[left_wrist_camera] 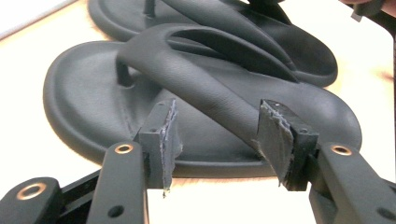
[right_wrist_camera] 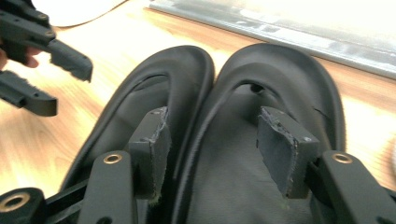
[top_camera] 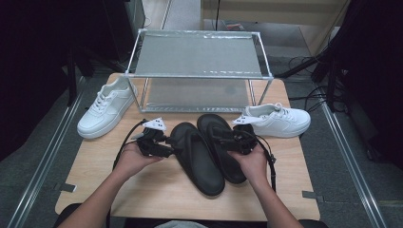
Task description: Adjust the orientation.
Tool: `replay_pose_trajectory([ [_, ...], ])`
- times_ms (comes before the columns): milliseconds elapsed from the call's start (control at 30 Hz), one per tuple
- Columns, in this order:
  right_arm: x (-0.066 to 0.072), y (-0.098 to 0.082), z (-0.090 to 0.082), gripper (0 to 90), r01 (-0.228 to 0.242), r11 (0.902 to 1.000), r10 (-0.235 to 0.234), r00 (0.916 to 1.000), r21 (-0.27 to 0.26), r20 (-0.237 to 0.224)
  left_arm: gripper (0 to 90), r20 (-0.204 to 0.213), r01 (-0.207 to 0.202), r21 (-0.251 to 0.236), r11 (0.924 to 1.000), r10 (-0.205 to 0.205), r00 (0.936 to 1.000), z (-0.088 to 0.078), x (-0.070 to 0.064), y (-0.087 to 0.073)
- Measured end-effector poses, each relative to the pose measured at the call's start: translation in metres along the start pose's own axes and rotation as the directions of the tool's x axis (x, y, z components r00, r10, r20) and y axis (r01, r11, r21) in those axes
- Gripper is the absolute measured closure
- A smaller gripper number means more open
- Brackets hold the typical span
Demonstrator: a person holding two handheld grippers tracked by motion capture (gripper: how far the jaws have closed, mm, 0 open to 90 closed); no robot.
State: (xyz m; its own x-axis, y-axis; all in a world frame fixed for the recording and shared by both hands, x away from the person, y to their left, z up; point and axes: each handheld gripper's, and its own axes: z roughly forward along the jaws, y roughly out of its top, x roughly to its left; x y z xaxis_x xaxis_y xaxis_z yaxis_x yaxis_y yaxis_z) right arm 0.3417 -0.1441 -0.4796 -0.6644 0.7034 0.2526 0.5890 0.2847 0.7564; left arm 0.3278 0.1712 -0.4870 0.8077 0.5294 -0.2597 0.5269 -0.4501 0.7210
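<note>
Both grippers stand wide open, gripping nothing: left gripper (top_camera: 166,146) at nine o'clock of the left flip-flop (top_camera: 197,159), right gripper (top_camera: 219,138) over the right flip-flop (top_camera: 223,147).

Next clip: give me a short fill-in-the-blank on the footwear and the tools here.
1. The two black flip-flops lie side by side, ____ each other.
2. Both tools, left tool and right tool, have their jaws ____.
3. A white sneaker lies at each end of the ____ rack.

Missing words: touching; open; metal
</note>
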Motion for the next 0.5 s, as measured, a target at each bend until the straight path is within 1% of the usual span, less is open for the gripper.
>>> replay_pose_trajectory([
  [67, 0.002, -0.001, 0.000, 44.1, -0.003, 1.0000, 0.003, 0.9999, -0.003, -0.010, 45.4, -0.005, 0.007, -0.007, 1.0000, -0.007, 1.0000, -0.002, 0.002, -0.001],
  [200, 0.007, -0.002, 0.001, 43.3, 0.014, 0.9998, -0.014, 0.9999, -0.013, 0.005, 44.2, -0.015, 0.018, -0.007, 0.9998, -0.018, 0.9997, -0.006, 0.006, -0.002],
  [267, 0.008, -0.003, 0.001, 43.0, 0.012, 0.9998, -0.012, 0.9999, -0.016, 0.003, 43.7, -0.022, 0.019, -0.014, 0.9997, -0.020, 0.9996, -0.009, 0.008, -0.002],
  [500, 0.014, -0.006, 0.008, 42.9, 0.020, 0.9998, -0.020, 0.9998, 0.005, -0.005, 42.9, -0.033, 0.037, -0.024, 0.9990, -0.038, 0.9987, -0.014, 0.015, -0.004],
])
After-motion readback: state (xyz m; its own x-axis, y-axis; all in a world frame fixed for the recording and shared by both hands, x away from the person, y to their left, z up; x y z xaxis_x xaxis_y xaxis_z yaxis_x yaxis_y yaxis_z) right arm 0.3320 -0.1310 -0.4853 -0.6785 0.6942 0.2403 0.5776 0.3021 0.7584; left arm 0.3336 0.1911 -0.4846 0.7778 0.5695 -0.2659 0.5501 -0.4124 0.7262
